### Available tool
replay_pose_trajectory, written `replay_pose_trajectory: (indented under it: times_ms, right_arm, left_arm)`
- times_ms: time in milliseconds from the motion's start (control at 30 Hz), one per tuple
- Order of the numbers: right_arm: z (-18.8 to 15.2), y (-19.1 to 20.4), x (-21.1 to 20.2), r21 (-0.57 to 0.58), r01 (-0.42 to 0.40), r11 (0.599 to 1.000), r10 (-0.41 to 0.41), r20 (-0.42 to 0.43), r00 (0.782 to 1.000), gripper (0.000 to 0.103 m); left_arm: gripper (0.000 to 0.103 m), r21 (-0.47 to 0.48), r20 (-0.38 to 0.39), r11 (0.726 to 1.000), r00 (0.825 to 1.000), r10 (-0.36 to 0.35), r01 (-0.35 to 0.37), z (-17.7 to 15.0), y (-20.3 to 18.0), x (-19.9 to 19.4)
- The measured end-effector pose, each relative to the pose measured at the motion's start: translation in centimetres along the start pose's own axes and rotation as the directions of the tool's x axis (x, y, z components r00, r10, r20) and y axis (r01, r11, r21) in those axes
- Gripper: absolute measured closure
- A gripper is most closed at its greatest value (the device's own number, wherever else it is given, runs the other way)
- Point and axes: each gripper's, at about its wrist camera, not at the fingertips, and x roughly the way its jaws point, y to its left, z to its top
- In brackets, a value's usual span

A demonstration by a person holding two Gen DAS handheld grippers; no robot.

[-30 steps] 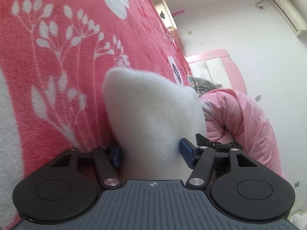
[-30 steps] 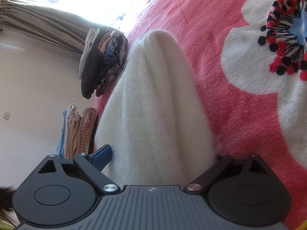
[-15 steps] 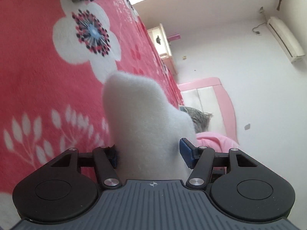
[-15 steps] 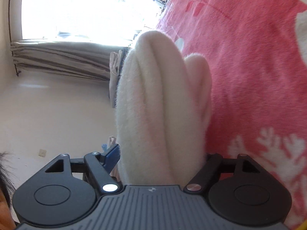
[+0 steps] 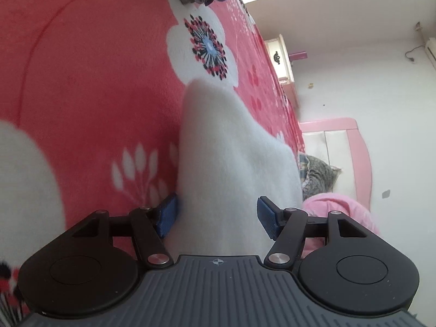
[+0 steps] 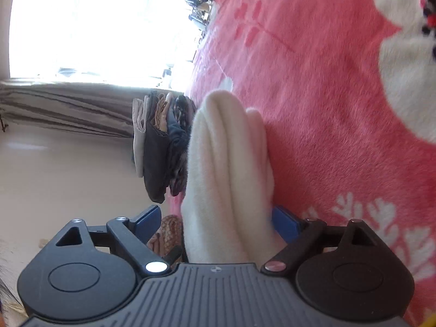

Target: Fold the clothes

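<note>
Both tongs opening around lengthwise-folded white garment (image 5: 234,169)

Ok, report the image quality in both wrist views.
Right wrist: the window is blown out to pure white and the wall beneath looks dim. Left wrist: even light, no glare. In both, fisheye curves the red floral blanket and the white fleece garment looks soft up close.

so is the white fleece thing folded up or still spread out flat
Folded. In the right wrist view the white fleece garment shows several stacked layers with rounded fold edges, a compact bundle over the red floral blanket, not spread flat.
</note>
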Motion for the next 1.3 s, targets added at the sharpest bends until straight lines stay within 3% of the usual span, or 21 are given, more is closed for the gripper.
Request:
replay_pose_trajectory:
  times_ms: [100, 200, 267, 333, 400, 467, 567, 633, 700, 767, 900, 967, 1067, 1133, 1167, 1233, 1300]
  right_arm:
    - [-2.1, 4.0, -2.0, -0.221, 0.070, 0.973, -0.058, 0.057, 0.997, 0.023]
    - [-5.0, 8.2, -2.3, -0.452, 0.133, 0.882, -0.102, 0.091, 0.991, 0.040]
    - [-6.7, 9.3, -1.2, -0.547, 0.188, 0.816, -0.164, 0.093, 0.982, 0.052]
    - [-8.1, 9.2, 0.7, -0.608, 0.248, 0.754, -0.251, 0.082, 0.964, 0.065]
    - [-9.5, 8.5, 3.0, -0.661, 0.340, 0.669, -0.354, 0.119, 0.928, 0.082]
    - [-10.6, 8.6, 2.4, -0.660, 0.392, 0.641, -0.387, 0.164, 0.907, 0.085]
    - [-12.2, 10.5, 0.9, -0.686, 0.407, 0.603, -0.362, 0.219, 0.906, 0.085]
    - [-13.2, 10.7, 0.8, -0.707, 0.404, 0.580, -0.367, 0.216, 0.905, 0.085]
    - [-13.9, 9.5, 2.0, -0.714, 0.432, 0.551, -0.440, 0.191, 0.877, 0.086]
    - [-14.4, 8.0, 2.9, -0.723, 0.452, 0.523, -0.462, 0.205, 0.863, 0.086]
    - [-14.3, 9.9, 1.7, -0.690, 0.472, 0.549, -0.475, 0.206, 0.855, 0.085]
    - [-14.9, 10.7, 0.8, -0.690, 0.480, 0.541, -0.476, 0.220, 0.852, 0.085]
    - [-16.1, 10.2, 0.7, -0.697, 0.492, 0.521, -0.521, 0.196, 0.830, 0.085]
    - [-16.5, 8.3, 1.6, -0.686, 0.520, 0.508, -0.583, 0.170, 0.794, 0.085]
    - [-16.4, 7.7, 1.7, -0.674, 0.524, 0.520, -0.586, 0.165, 0.794, 0.085]
    - [-16.2, 6.7, 1.9, -0.652, 0.531, 0.541, -0.590, 0.156, 0.792, 0.085]
    - [-16.2, 7.3, 1.6, -0.652, 0.534, 0.537, -0.591, 0.160, 0.790, 0.085]
  left_arm:
    - [0.041, 0.085, 0.004, 0.995, 0.998, 0.057, -0.057, -3.2, -1.9, -1.4]
    - [0.041, 0.202, 0.004, 0.973, 0.993, 0.115, -0.113, -6.4, -4.1, -1.5]
    - [0.042, 0.264, -0.002, 0.951, 0.986, 0.165, -0.159, -8.6, -5.0, -0.4]
    - [0.042, 0.371, 0.038, 0.900, 0.972, 0.233, -0.230, -10.5, -5.9, 1.0]
    - [0.042, 0.444, 0.080, 0.851, 0.959, 0.273, -0.280, -11.7, -6.8, 1.7]
    - [0.042, 0.469, 0.100, 0.826, 0.948, 0.301, -0.312, -12.2, -7.9, 1.8]
    - [0.043, 0.452, 0.103, 0.847, 0.960, 0.260, -0.278, -12.7, -8.6, 0.7]
    - [0.045, 0.487, 0.115, 0.816, 0.949, 0.293, -0.311, -13.8, -8.6, 0.6]
    - [0.045, 0.538, 0.143, 0.767, 0.934, 0.326, -0.350, -15.5, -8.4, 1.2]
    - [0.044, 0.573, 0.190, 0.726, 0.923, 0.334, -0.380, -16.9, -8.3, 1.5]
    - [0.045, 0.586, 0.264, 0.694, 0.908, 0.325, -0.419, -17.8, -9.5, 0.7]
    - [0.046, 0.595, 0.301, 0.688, 0.909, 0.287, -0.415, -18.1, -10.3, 0.1]
    - [0.046, 0.613, 0.277, 0.693, 0.925, 0.260, -0.379, -18.3, -10.4, 0.2]
    - [0.046, 0.631, 0.260, 0.670, 0.920, 0.292, -0.391, -18.7, -10.2, 1.5]
    - [0.046, 0.644, 0.262, 0.654, 0.917, 0.300, -0.398, -18.9, -10.0, 1.9]
    - [0.045, 0.690, 0.288, 0.592, 0.908, 0.304, -0.417, -19.8, -9.8, 2.5]
    - [0.043, 0.716, 0.300, 0.556, 0.905, 0.303, -0.423, -20.2, -9.8, 2.5]
